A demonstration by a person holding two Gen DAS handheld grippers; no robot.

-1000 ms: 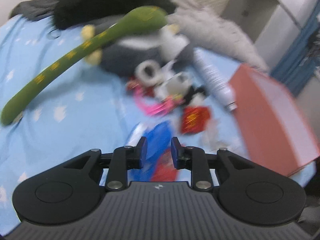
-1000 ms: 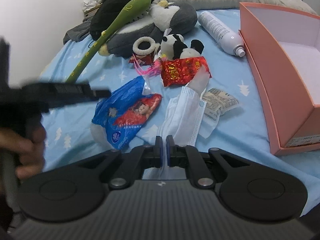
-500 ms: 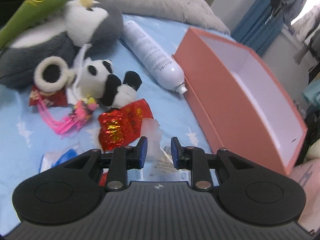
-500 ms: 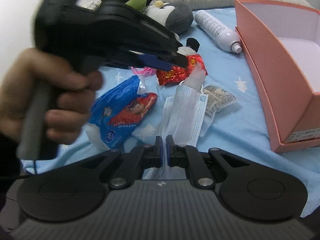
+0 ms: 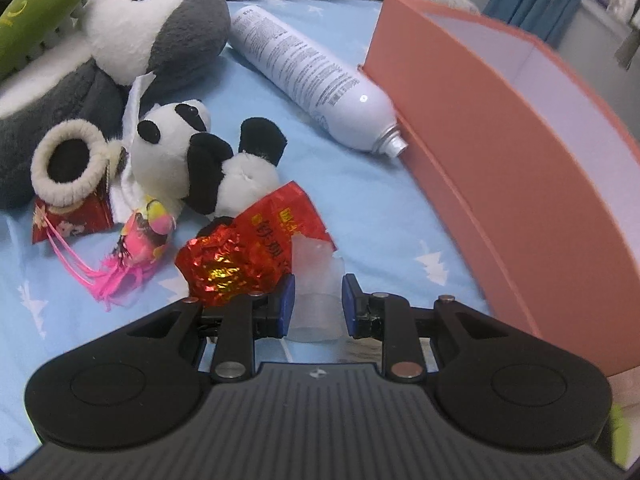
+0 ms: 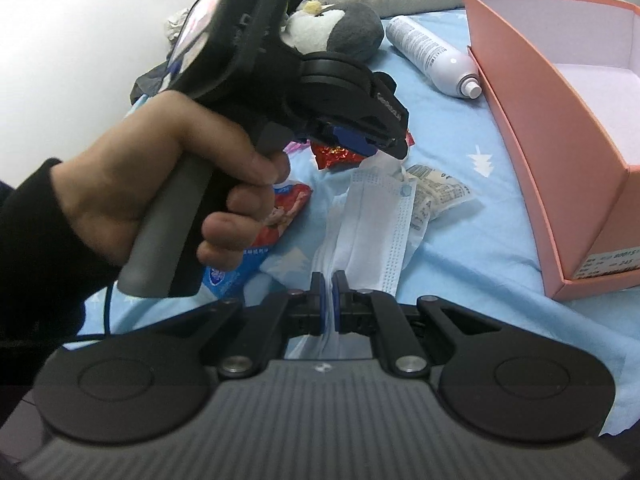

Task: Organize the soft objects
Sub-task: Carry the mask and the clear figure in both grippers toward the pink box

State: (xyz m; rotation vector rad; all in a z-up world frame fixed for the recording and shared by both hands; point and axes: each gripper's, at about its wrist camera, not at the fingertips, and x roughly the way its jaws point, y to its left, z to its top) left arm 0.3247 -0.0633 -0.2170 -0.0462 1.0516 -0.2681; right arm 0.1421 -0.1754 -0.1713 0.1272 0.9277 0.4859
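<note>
The right claw [image 6: 329,307] is clamped on the near end of the face mask [image 6: 376,236], whose long axis runs straight ahead to the half-open left claw [image 5: 316,306] straddling its far end.

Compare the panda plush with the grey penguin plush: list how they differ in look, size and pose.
The panda plush is white with black ears, eye patches and limbs; the penguin plush is grey with a white face and a yellow tuft. The panda is much smaller than the penguin. The panda lies in front, against the red foil packet; the penguin lies behind it, nearer the white spray can. Both are furry toys lying on the blue sheet.
</note>
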